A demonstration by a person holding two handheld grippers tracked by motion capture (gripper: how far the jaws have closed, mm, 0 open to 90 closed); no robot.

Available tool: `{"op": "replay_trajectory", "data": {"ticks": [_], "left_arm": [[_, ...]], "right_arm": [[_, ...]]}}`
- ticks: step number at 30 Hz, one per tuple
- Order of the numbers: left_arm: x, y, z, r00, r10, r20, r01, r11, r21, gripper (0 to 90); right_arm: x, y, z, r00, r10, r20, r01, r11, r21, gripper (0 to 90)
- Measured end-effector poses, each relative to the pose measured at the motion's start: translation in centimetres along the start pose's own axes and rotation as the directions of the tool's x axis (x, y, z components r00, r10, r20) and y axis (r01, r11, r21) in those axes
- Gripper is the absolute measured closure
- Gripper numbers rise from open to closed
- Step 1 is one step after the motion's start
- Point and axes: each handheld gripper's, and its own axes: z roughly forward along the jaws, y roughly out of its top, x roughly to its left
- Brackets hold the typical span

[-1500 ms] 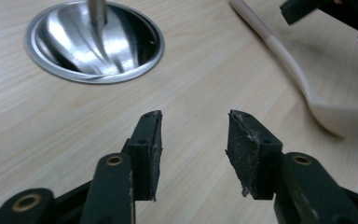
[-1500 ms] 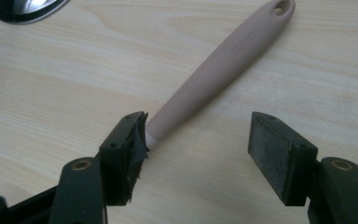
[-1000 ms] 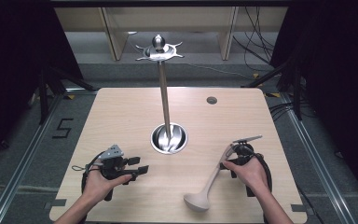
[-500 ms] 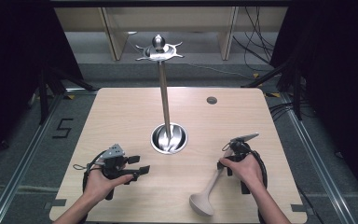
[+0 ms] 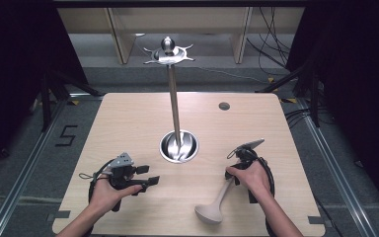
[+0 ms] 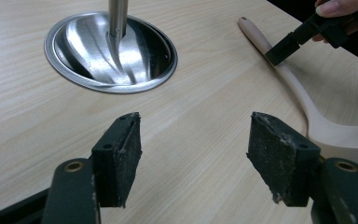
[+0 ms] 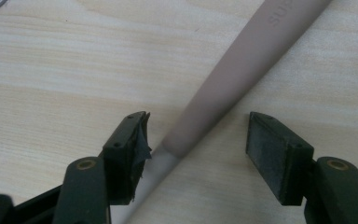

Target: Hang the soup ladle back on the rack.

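Note:
A beige ladle (image 5: pixel 217 200) lies on the wooden table (image 5: pixel 128 123) at the front right, bowl toward the front edge. My right gripper (image 5: pixel 234 170) is over its handle. In the right gripper view the jaws (image 7: pixel 198 119) stand open on either side of the ladle handle (image 7: pixel 242 60), and the pads do not press on it. My left gripper (image 5: pixel 152 180) rests at the front left, pointing right. Its jaws (image 6: pixel 193 126) have just been opening and are open with nothing between them. Beyond them lies the ladle (image 6: pixel 307 107).
A metal stand rises mid-table from a round steel base dish (image 5: pixel 177 146), its pole (image 5: pixel 174 98) topped by a hooked crown (image 5: pixel 169 52). A small dark hole (image 5: pixel 224 105) marks the back right of the table. Wooden shelf legs and cables stand behind the table.
My right hand and its gripper have shifted a little to the left along the ladle handle. The ladle bowl stays in about the same spot. The left hand has not moved.

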Motion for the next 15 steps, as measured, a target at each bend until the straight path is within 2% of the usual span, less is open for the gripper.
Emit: {"op": "replay_trajectory", "data": {"ticks": [1, 2, 3, 5, 6, 7, 8, 9, 10, 11, 12, 14, 15], "left_arm": [[0.02, -0.03, -0.09, 1.0000, 0.004, -0.001, -0.004, 1.0000, 0.001, 33.8], [0.03, -0.04, -0.10, 1.0000, 0.003, -0.001, -0.003, 1.0000, -0.001, 33.8], [0.06, -0.04, -0.12, 1.0000, 0.003, 0.000, -0.003, 1.0000, -0.001, 33.9], [0.07, 0.00, -0.14, 1.0000, 0.000, 0.001, 0.000, 1.0000, 0.004, 33.9], [0.08, 0.00, -0.14, 1.0000, 0.000, 0.002, 0.000, 1.0000, 0.005, 33.9], [0.08, 0.00, -0.13, 1.0000, -0.001, 0.002, 0.001, 1.0000, 0.005, 34.0], [0.10, 0.00, -0.14, 1.0000, 0.000, 0.003, 0.000, 1.0000, 0.009, 34.0], [0.11, -0.01, -0.12, 1.0000, 0.001, 0.004, -0.001, 0.9999, 0.011, 34.0], [0.08, -0.02, -0.08, 1.0000, -0.003, 0.004, 0.003, 1.0000, 0.008, 34.1], [0.08, -0.01, -0.09, 1.0000, -0.003, 0.003, 0.003, 1.0000, 0.008, 34.1], [0.08, -0.01, -0.09, 1.0000, -0.003, 0.003, 0.003, 1.0000, 0.008, 34.2], [0.14, -0.01, -0.11, 1.0000, -0.001, 0.001, 0.001, 1.0000, 0.009, 34.3], [0.16, -0.02, -0.13, 1.0000, 0.000, 0.003, 0.000, 0.9999, 0.010, 34.3]], "right_arm": [[0.04, -0.06, 0.03, 0.9992, -0.035, -0.019, 0.034, 0.999, -0.023, 41.8], [0.15, -0.06, -0.02, 0.9994, -0.031, -0.016, 0.031, 1.000, -0.006, 43.2], [0.17, -0.06, -0.01, 0.9986, -0.051, -0.013, 0.051, 0.999, -0.005, 44.4], [0.45, -0.11, -0.06, 0.9990, -0.043, 0.010, 0.043, 0.999, 0.025, 50.6], [0.45, -0.11, -0.06, 0.9990, -0.043, 0.010, 0.043, 0.999, 0.025, 50.6], [0.45, -0.11, -0.10, 0.9980, -0.064, 0.005, 0.063, 0.997, 0.032, 52.4], [0.75, -0.12, -0.02, 0.9987, -0.049, 0.013, 0.049, 0.998, 0.026, 54.0], [0.68, -0.02, 0.03, 0.9970, -0.078, 0.001, 0.078, 0.997, 0.027, 54.2], [0.78, 0.02, 0.04, 0.9974, -0.071, 0.000, 0.071, 0.997, 0.023, 54.4], [0.61, 0.14, 0.05, 0.9962, -0.087, -0.002, 0.087, 0.996, 0.035, 54.7], [0.66, 0.14, 0.09, 0.9968, -0.079, -0.006, 0.079, 0.996, 0.027, 55.0], [0.60, 0.24, 0.05, 0.9965, -0.084, -0.002, 0.084, 0.995, 0.045, 55.4], [0.55, 0.28, 0.00, 0.9969, -0.077, -0.015, 0.078, 0.996, 0.048, 55.9]]}}
